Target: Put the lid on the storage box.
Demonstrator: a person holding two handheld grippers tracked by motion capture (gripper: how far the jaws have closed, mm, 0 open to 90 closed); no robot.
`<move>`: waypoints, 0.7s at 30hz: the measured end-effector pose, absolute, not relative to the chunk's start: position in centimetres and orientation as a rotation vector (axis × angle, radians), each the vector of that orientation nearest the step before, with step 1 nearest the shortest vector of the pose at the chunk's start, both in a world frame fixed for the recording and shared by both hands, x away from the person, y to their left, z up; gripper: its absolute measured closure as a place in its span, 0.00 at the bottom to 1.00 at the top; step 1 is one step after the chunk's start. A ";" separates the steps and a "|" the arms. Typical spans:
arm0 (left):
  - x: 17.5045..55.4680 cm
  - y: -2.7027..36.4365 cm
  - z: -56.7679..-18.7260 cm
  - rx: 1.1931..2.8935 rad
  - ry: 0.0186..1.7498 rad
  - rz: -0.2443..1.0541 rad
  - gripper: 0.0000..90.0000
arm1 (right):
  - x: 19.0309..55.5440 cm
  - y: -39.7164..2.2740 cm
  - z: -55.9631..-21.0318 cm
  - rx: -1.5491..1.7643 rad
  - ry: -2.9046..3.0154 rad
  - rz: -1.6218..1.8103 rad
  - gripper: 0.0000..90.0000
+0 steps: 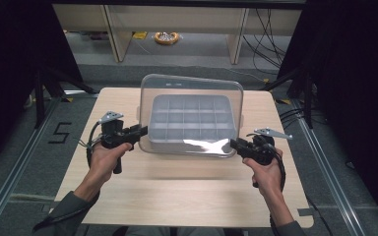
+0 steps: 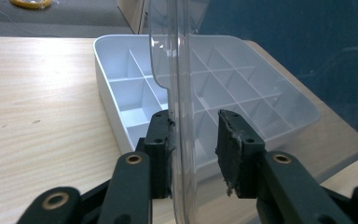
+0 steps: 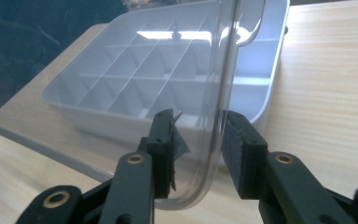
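I see the wooden table [image 1: 177, 191] carrying the grey compartment tray [image 1: 189, 120] at its centre. The clear lid [image 1: 192, 86] stands tilted above the tray. My left gripper [image 1: 142, 131] and right gripper [image 1: 234, 144] each clamp a near lid corner, jaws narrow.

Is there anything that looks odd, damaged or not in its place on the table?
The clear lid is off the grey divided tray, raised between the left gripper and right gripper. The left gripper's right pad looks frayed, and the right gripper's left pad is peeling. The tray's compartments look empty.
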State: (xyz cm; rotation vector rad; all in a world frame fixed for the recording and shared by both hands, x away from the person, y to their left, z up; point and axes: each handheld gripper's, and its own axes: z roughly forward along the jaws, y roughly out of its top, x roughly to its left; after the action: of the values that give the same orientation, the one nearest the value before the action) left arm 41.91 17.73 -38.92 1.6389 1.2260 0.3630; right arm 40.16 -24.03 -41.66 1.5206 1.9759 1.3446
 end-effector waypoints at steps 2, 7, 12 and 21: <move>42.4 17.7 -39.0 1.634 1.231 0.361 0.73 | 40.6 -23.9 -41.2 1.545 1.956 1.364 0.74; 43.7 17.5 -39.3 1.619 1.265 0.341 0.73 | 41.7 -23.9 -40.7 1.550 1.941 1.362 0.74; 44.6 17.2 -39.6 1.626 1.275 0.335 0.72 | 42.8 -24.0 -40.5 1.551 1.923 1.352 0.74; 46.1 17.0 -39.9 1.604 1.301 0.323 0.72 | 44.2 -24.2 -40.9 1.586 1.917 1.361 0.73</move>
State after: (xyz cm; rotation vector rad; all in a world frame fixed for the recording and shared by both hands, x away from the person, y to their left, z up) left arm 46.06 16.98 -39.89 1.6045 1.3013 0.3230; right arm 44.22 -24.22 -40.92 1.5859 1.9169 1.3611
